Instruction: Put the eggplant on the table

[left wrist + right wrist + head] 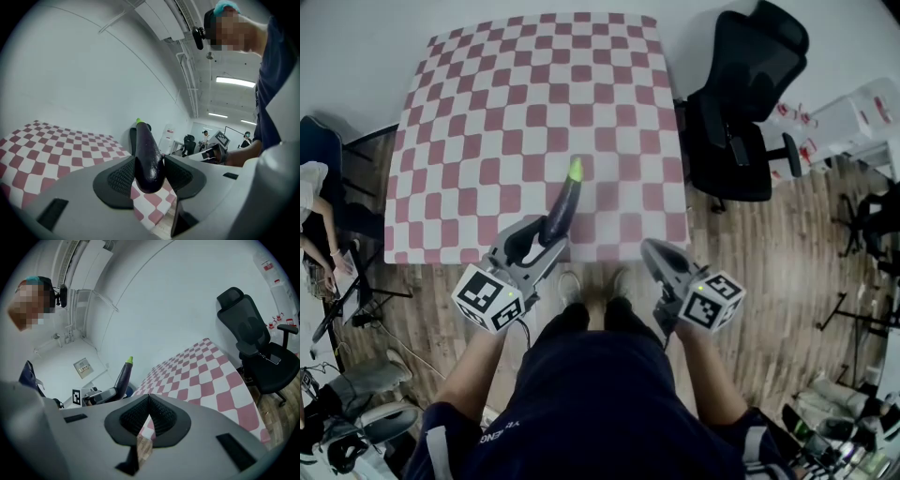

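A dark purple eggplant (562, 208) with a green stem tip is clamped between the black pads of my left gripper (536, 240), which holds it by its thick end. It points away from me over the near edge of the table (487, 103) with the pink and white checked cloth. In the left gripper view the eggplant (149, 157) stands up between the two pads. My right gripper (656, 259) hangs just off the table's near edge with its pads pressed together and nothing between them. The right gripper view shows the eggplant (123, 376) at the left, in the other gripper.
A black office chair (741, 103) stands right of the table. White boxes (839, 117) lie at the far right. A seated person (314, 211) is at the left edge. Cables and stands clutter the wooden floor (787, 272) on both sides. My shoes (595, 281) are between the grippers.
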Demonstrator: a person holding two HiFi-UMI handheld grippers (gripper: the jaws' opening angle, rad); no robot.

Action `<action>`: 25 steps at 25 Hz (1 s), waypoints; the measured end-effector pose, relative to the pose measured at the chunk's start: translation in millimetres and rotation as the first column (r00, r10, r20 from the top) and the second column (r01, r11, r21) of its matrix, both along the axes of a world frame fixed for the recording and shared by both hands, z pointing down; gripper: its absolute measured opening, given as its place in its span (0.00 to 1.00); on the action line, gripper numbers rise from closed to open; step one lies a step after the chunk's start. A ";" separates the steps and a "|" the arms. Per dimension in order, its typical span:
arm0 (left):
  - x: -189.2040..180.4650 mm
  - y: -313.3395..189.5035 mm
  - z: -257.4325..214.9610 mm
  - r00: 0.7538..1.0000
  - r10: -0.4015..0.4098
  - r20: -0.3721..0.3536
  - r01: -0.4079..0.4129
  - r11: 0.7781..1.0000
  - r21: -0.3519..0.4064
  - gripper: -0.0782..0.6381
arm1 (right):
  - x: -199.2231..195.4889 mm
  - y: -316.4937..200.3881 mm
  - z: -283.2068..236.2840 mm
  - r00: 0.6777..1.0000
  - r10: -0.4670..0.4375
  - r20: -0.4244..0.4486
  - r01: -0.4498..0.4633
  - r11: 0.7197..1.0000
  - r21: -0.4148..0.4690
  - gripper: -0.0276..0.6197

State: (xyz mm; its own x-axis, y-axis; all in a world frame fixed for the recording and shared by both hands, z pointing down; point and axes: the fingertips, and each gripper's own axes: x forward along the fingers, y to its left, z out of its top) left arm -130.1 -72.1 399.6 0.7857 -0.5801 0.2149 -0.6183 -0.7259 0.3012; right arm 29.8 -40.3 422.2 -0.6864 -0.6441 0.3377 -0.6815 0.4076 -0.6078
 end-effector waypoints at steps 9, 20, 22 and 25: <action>36.5 -46.7 30.9 0.995 -0.007 0.099 0.010 1.000 -0.026 0.41 | 31.9 -31.6 19.0 0.998 -0.061 0.008 0.061 0.998 -0.023 0.07; 81.4 -96.7 101.3 0.973 0.106 0.203 -0.079 0.987 -0.137 0.41 | 60.4 -61.3 55.4 0.998 -0.057 0.023 0.060 0.992 -0.115 0.07; 85.9 -102.5 116.1 0.965 0.129 0.228 -0.095 0.984 -0.153 0.41 | 62.5 -64.8 60.8 0.998 -0.055 0.024 0.058 0.990 -0.129 0.07; 91.9 -109.6 139.9 0.952 0.163 0.259 -0.116 0.975 -0.189 0.41 | 68.1 -69.2 68.4 0.999 -0.051 0.018 0.053 0.987 -0.150 0.07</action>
